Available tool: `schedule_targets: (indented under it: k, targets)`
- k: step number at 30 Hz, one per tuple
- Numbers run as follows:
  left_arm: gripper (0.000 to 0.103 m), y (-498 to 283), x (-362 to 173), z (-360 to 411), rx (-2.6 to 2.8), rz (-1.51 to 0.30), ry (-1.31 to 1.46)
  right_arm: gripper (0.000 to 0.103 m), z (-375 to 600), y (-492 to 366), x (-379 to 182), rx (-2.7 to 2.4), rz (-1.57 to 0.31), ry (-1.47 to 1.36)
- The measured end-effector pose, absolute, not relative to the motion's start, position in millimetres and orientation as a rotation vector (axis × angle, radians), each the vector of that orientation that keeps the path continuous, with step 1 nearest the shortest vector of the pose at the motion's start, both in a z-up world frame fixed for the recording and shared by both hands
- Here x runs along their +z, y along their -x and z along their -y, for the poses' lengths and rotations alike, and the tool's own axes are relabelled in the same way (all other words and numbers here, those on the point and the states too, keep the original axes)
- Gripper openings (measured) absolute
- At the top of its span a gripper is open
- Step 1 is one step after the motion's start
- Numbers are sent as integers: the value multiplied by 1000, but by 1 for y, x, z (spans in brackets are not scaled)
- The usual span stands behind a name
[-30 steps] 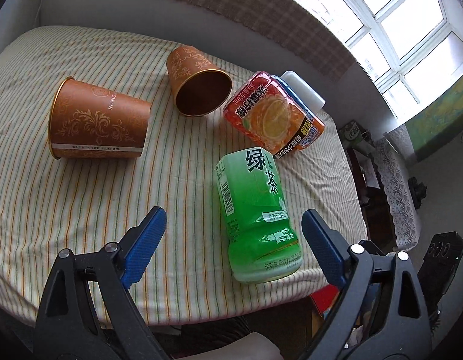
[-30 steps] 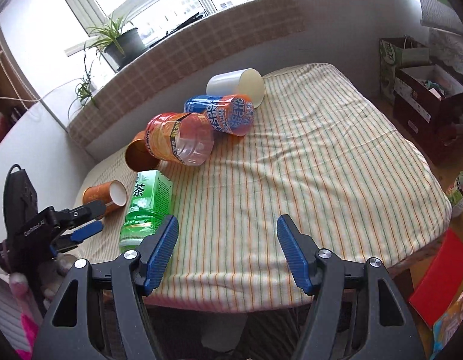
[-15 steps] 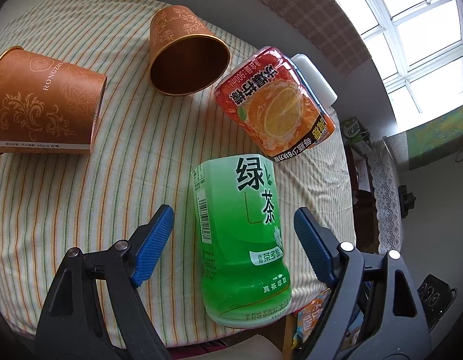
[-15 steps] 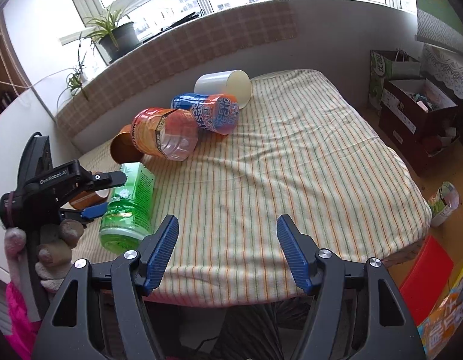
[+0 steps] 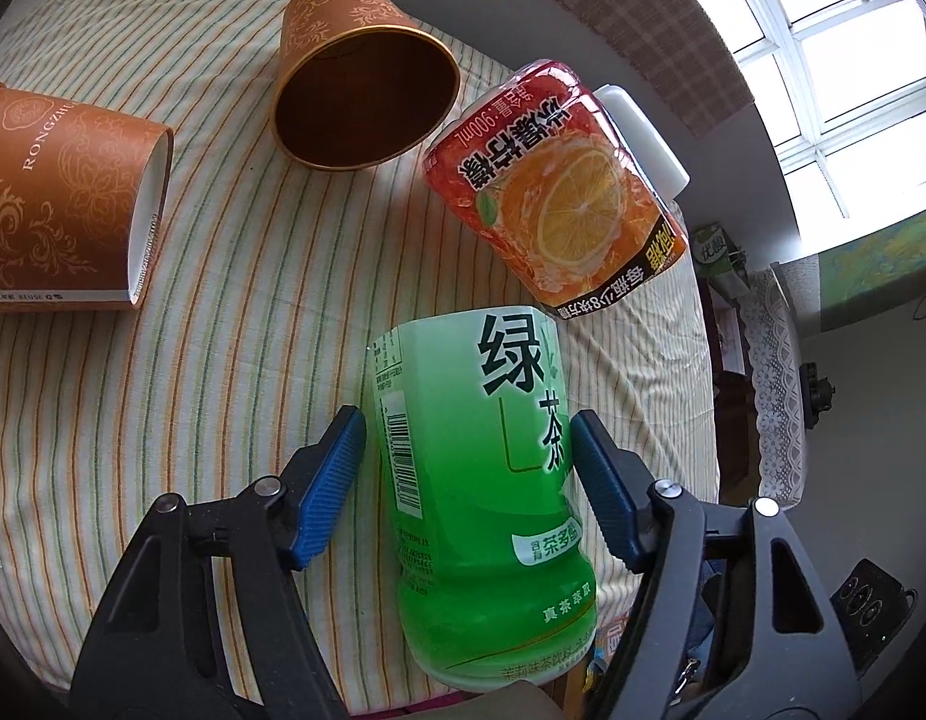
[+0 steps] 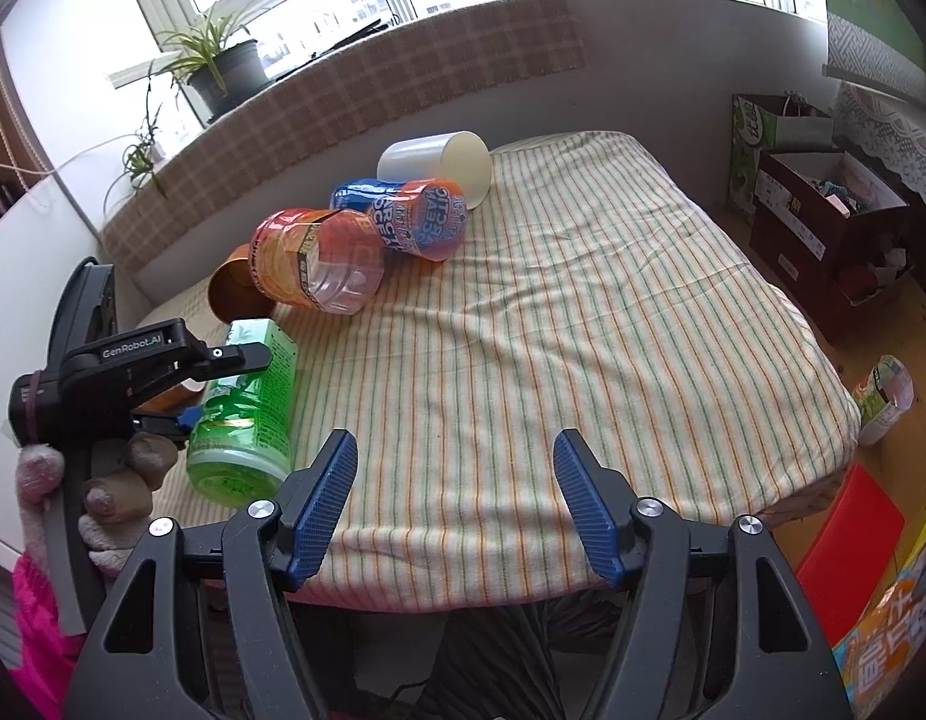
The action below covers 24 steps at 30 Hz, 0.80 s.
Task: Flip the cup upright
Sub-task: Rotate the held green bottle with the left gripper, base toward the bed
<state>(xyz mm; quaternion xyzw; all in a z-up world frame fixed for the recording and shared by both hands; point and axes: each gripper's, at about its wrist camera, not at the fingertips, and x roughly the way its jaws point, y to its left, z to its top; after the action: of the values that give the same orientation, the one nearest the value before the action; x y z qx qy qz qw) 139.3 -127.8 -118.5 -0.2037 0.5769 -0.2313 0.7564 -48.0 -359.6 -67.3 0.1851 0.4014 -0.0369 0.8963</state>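
Observation:
A green tea-label cup [image 5: 481, 480] lies on its side on the striped tablecloth [image 5: 252, 300], near the front edge. My left gripper [image 5: 466, 438] is open and straddles it, one blue finger on each side; the left finger [image 5: 330, 480] stands slightly off the cup wall. In the right wrist view the same green cup [image 6: 246, 414] lies at the left with the left gripper [image 6: 180, 384] over it, held by a hand. My right gripper [image 6: 453, 480] is open above the table's front edge with nothing between its fingers.
Several more cups lie on their sides: two brown paper cups [image 5: 366, 102] [image 5: 60, 210], an orange-label cup [image 5: 559, 204], a blue-orange cup [image 6: 408, 216] and a white cup [image 6: 438, 162]. Boxes and bags [image 6: 823, 204] stand on the floor at the right.
My left gripper has moved forward and down over the green cup, and its fingers now flank the cup's body and stand a little closer together. The right gripper has barely shifted.

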Motion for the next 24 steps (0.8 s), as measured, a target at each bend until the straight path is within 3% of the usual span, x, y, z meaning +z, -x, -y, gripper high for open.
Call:
schedule_targets:
  k: [3,24]
  targets:
    - [68,-138,-115,131,-507,-1247,422,67,360,47,-67,-75,-833,-387]
    - [67,-112,-77,128,-446,-1068,265,67,360,43,-73,-92,-858,-407]
